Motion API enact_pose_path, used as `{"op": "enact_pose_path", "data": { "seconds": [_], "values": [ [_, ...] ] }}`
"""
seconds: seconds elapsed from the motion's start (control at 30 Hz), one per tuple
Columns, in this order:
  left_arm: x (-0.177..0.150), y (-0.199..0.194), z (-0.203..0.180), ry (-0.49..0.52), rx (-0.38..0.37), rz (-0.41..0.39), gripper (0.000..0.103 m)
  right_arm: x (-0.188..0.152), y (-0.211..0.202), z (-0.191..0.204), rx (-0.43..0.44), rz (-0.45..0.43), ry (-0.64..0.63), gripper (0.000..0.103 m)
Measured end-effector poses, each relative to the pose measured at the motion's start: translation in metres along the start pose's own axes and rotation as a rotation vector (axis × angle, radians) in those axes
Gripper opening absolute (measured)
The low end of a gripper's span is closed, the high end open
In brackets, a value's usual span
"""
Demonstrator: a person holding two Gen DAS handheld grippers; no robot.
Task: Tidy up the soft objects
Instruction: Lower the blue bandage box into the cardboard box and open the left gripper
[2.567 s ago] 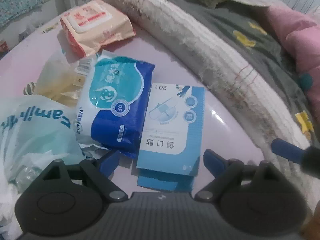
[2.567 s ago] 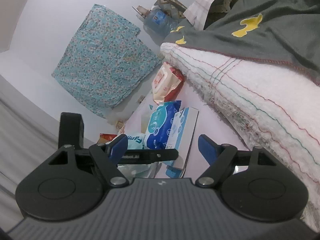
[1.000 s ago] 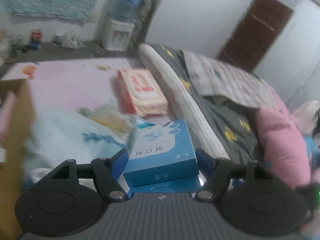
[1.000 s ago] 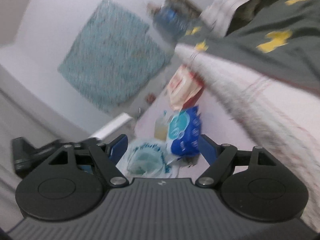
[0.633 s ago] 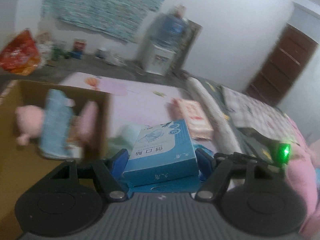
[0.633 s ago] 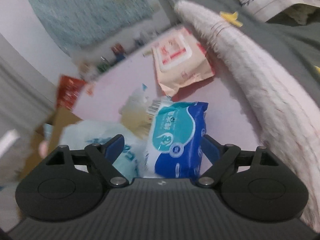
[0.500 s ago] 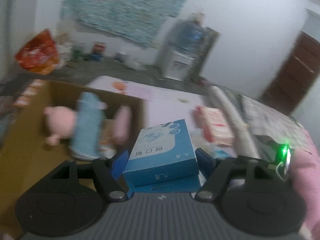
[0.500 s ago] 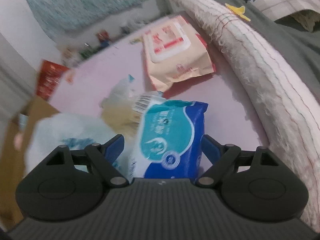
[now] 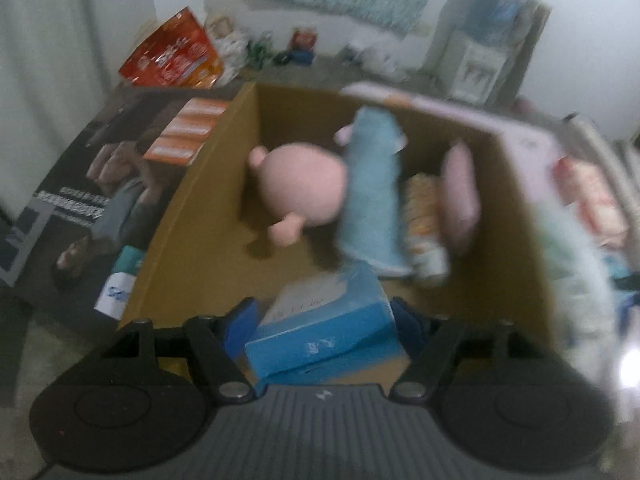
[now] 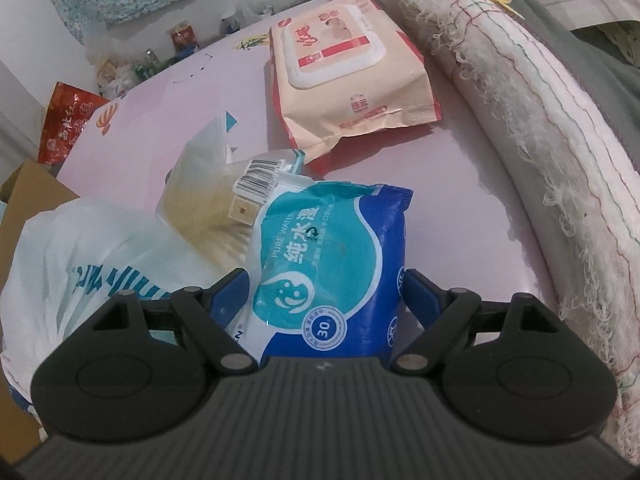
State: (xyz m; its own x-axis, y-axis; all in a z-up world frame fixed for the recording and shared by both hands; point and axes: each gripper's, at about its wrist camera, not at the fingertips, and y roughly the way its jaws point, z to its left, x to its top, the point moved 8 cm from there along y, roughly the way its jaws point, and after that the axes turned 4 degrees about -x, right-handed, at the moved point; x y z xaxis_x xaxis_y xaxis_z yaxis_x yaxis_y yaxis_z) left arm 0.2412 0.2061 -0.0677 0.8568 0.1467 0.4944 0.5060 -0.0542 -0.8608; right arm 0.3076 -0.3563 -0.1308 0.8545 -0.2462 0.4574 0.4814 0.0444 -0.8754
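Note:
My left gripper is shut on a blue box and holds it over the near edge of an open cardboard box. Inside the box lie a pink plush toy, a light blue cloth and a pink soft item. The view is blurred. My right gripper has its jaws on both sides of a blue wet wipes pack that lies on the pink mat. The jaws touch its sides.
A peach wipes pack lies farther back on the mat. A clear bag with yellowish contents and a white plastic bag lie to the left. A white rolled blanket borders the right. A water dispenser stands at the wall.
My left gripper has carried the blue box from the mat to above the cardboard box. My right gripper has come down onto the blue wet wipes pack and closed in around it.

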Motion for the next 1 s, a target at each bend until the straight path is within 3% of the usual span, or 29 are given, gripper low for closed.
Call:
{"op": "enact_pose_path", "data": {
  "seconds": [0.13,0.27,0.5,0.7,0.77,0.8,1.0],
  "values": [
    [-0.005,0.029,0.016,-0.014,0.033,0.099,0.045,0.0,0.003,-0.002,0.015,-0.003,0.011,0.08],
    [-0.01,0.046,0.023,0.015,0.087,0.12,0.046,-0.001,0.005,-0.006,0.042,0.007,0.035,0.079],
    [-0.014,0.042,0.02,0.049,0.083,0.13,0.048,-0.001,0.005,-0.006,0.055,0.005,0.031,0.079],
    [-0.033,0.033,0.011,0.107,0.079,0.191,0.047,-0.003,0.001,-0.012,0.071,0.001,0.037,0.079],
    [-0.038,0.028,0.01,0.136,0.098,0.193,0.03,-0.003,0.0,-0.012,0.072,0.0,0.036,0.079],
    [-0.04,0.026,0.01,0.157,0.125,0.189,0.027,-0.004,0.0,-0.013,0.072,-0.001,0.035,0.079],
    [-0.022,0.015,0.001,0.321,0.284,0.105,0.021,-0.004,0.0,-0.012,0.073,-0.001,0.034,0.079]
  ]
}}
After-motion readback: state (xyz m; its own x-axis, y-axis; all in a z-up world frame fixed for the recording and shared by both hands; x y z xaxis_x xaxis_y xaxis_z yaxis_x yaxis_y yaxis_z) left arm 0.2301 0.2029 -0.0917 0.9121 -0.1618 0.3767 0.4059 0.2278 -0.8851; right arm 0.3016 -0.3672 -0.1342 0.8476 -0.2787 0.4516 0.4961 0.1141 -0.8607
